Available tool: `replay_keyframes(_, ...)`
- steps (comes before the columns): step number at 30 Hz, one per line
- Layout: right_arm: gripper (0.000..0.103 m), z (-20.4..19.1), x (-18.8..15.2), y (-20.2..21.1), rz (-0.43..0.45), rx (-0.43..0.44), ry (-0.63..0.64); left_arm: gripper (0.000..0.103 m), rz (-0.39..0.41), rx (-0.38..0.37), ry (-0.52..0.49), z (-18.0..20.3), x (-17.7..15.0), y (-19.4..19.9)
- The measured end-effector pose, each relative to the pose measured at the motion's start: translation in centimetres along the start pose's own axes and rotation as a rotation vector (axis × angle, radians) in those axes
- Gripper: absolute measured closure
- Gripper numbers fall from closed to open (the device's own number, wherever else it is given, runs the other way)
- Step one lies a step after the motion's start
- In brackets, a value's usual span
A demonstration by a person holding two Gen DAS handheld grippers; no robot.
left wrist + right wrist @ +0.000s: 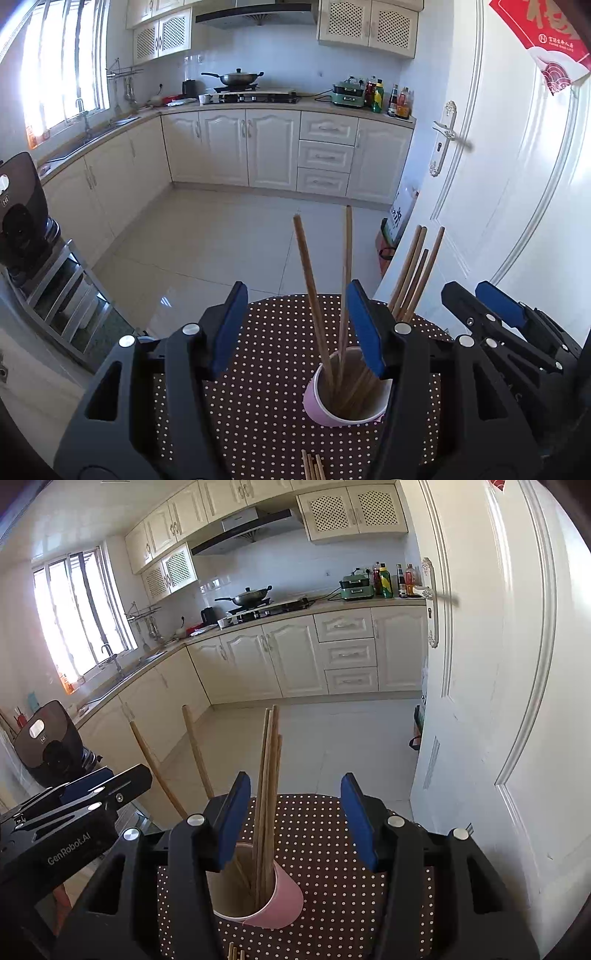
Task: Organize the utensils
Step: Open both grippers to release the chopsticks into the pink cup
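Observation:
A pink paper cup point(318, 405) point(286, 899) stands on a brown polka-dot table point(258, 406) point(332, 849) and holds wooden chopsticks upright. Two chopsticks point(314, 295) rise between the fingers of my left gripper point(298, 291), which is open; the pads do not press them. Several more chopsticks point(269, 775) point(413, 273) stand between the fingers of my right gripper point(295, 779), close to its left pad point(232, 819), and it is open too. Each gripper shows in the other's view: the right gripper point(480, 299), the left gripper point(110, 781). Loose chopsticks point(313, 467) point(234, 953) lie at the table's near edge.
A white door point(498, 184) point(498, 701) stands close on the right of the table. The table's far edge drops to a tiled kitchen floor point(221, 240). A black appliance point(22, 214) point(51, 738) sits on a metal rack at the left.

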State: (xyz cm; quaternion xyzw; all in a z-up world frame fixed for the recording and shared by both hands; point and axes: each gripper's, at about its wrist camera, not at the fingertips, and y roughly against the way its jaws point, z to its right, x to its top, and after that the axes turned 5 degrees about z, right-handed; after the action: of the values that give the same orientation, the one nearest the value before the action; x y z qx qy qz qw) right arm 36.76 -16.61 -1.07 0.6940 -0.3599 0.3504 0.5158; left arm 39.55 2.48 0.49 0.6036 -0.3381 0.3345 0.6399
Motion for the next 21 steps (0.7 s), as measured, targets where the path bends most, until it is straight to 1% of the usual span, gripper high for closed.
replay_keyframes(5, 0.055, 0.2, -0.3, 0.7, 0.0, -0.011, 0.006, 0.047, -0.019, 0.021, 0.021, -0.4, -0.4, 0.0)
replay_keyframes(10, 0.055, 0.2, -0.4, 1.6, -0.002, -0.023, 0.019, 0.047, -0.034, 0.021, 0.033, -0.8, -0.9, 0.4)
replay_keyframes(21, 0.054, -0.6, -1.3, 4.0, -0.01, -0.039, 0.05, 0.047, -0.032, 0.047, 0.029, -2.0, -2.5, 3.2)
